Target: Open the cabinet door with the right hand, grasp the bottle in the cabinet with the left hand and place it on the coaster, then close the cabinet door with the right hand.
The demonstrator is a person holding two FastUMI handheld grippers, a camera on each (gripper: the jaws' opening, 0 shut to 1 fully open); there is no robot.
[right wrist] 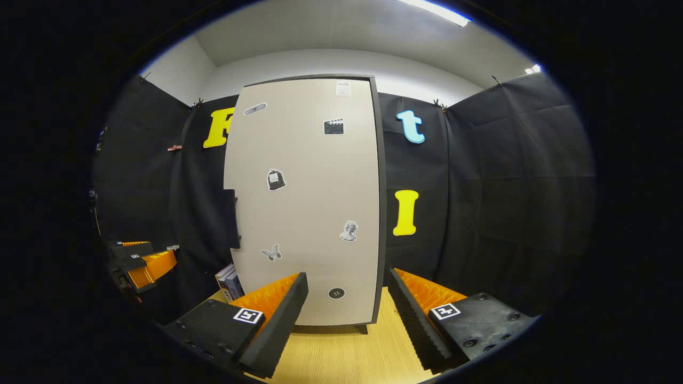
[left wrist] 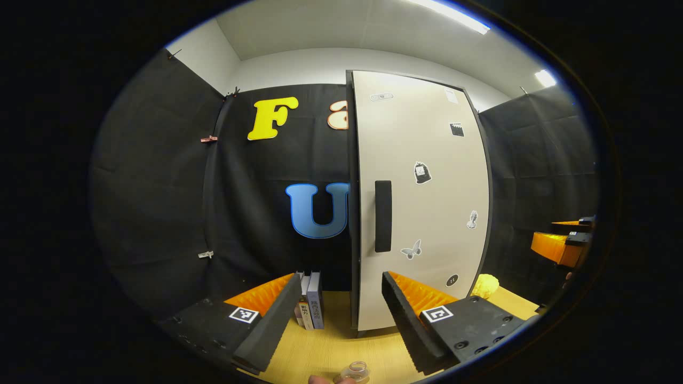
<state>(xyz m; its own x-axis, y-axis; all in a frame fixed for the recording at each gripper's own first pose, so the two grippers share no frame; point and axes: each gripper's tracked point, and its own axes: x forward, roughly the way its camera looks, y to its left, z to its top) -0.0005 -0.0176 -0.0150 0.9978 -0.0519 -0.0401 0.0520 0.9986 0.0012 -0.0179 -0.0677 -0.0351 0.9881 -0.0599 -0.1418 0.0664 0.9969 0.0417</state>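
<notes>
The tall pale-grey cabinet door [right wrist: 307,202] with small stickers stands closed on the light wooden table [right wrist: 347,354], so the bottle is hidden behind it; its dark vertical handle [left wrist: 383,216] sits at the door's left edge, free to be pulled; the right gripper [right wrist: 347,309] hangs wide open and empty before the door; the left gripper [left wrist: 339,314] waits likewise, open and empty, over a small clear round coaster [left wrist: 356,370]; upright books [left wrist: 310,301] stand beside the cabinet.

Both gripper views face the closed cabinet door [left wrist: 421,202] from low over the wooden table [left wrist: 331,346]. The left gripper view looks from its handle side. The right gripper view sits squarer on.
</notes>
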